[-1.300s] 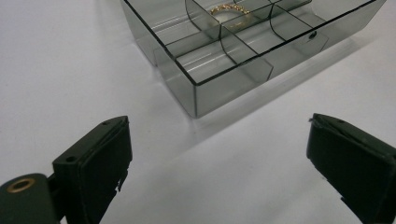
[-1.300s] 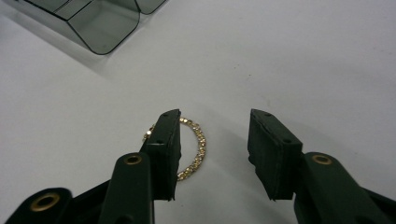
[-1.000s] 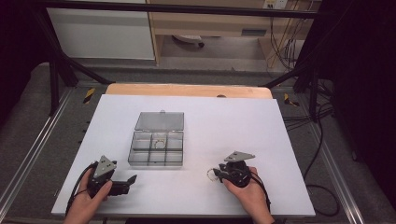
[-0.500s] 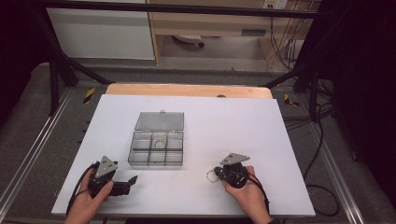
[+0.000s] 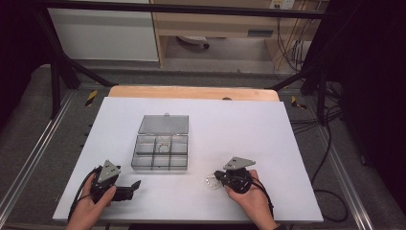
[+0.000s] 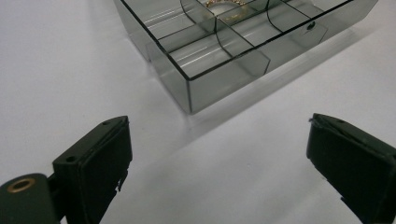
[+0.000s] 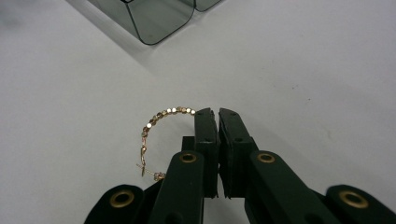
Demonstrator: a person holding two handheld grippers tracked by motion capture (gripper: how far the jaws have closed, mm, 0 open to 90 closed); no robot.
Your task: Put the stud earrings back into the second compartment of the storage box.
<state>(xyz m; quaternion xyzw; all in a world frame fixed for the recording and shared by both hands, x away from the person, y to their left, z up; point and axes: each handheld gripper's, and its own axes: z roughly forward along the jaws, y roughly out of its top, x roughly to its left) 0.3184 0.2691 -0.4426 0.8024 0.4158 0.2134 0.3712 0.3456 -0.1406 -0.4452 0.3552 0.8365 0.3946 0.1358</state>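
Note:
A gold beaded hoop [image 7: 161, 114] lies on the white table, and my right gripper [image 7: 217, 112] is shut on one end of it. From above, the hoop [image 5: 209, 180] sits just left of that gripper [image 5: 216, 178], near the front edge. A clear grey compartment box [image 5: 143, 160] stands mid-table with its lid [image 5: 164, 124] folded back. A second gold ring [image 5: 164, 147] rests in the box's middle cell. My left gripper [image 5: 135, 189] lies open in front of the box's left corner. In the left gripper view it [image 6: 218, 119] has bare table between its jaws, and the box [image 6: 210, 84] is just ahead.
The white table top [image 5: 249, 129] ends in a wooden strip [image 5: 191, 93] at the far side. Metal rails run along both sides, with black frame legs behind. Cables hang off the right side [image 5: 306, 120].
The right gripper's jaws have drawn together on the hoop. Both hands stay where they were.

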